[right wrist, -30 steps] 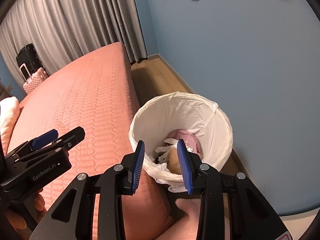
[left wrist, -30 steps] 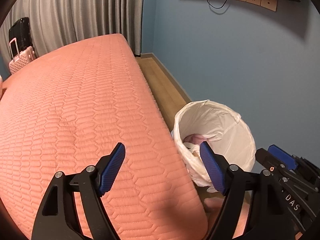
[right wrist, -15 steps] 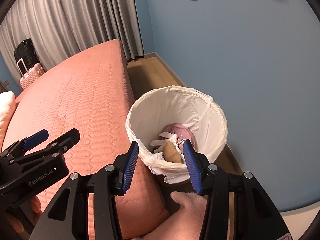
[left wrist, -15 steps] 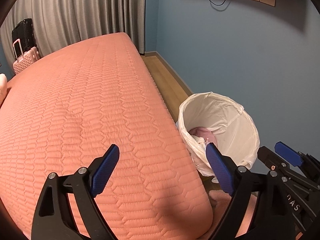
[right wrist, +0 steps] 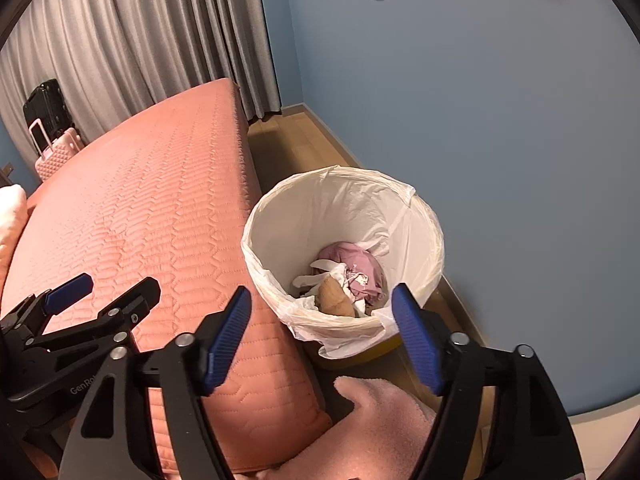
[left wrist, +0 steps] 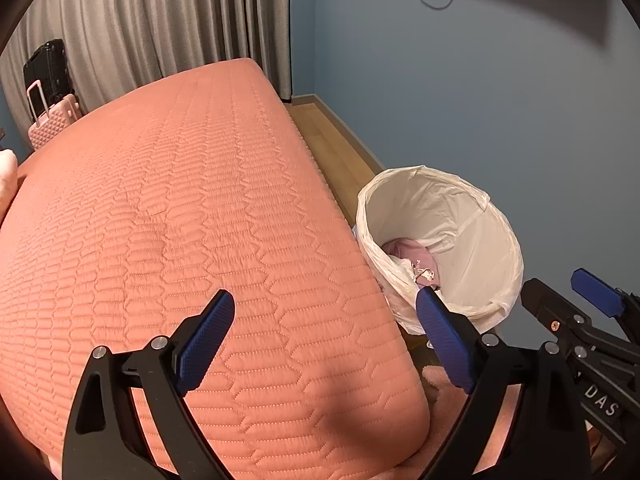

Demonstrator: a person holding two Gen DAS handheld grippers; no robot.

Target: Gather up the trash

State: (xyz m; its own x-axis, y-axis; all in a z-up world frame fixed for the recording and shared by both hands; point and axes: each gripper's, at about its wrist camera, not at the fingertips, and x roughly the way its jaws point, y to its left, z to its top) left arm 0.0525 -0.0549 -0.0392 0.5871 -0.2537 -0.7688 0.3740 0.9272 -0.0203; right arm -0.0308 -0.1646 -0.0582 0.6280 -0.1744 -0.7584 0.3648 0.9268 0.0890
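Nearest, right gripper (right wrist: 322, 332) hovering above the bin (right wrist: 434, 236), jaws opening wide with nothing between them. Left gripper (left wrist: 324, 340) over the bed (left wrist: 168, 216) corner, jaws likewise opening, empty. Something pink and fuzzy low in both views, below the jaws; cannot tell what.

Just beyond, white-lined bin standing on the floor (right wrist: 304, 148) between bed edge and blue wall (right wrist: 500, 100). Trash (right wrist: 348, 280) lying at its bottom: a pink wrapper, white crumpled scraps, a tan lump.

Judged step: a drop into the bin just finishing, with trash already down inside and both jaws free.

Further off, bed surface bare as far as visible, no litter showing on it. Curtains (left wrist: 168, 24) and suitcases (left wrist: 50, 108) at the far end.

Next move, as a guess: swinging away from the bin to search for more trash, none being in view here; then approaching with jaws wide and closing on the piece.
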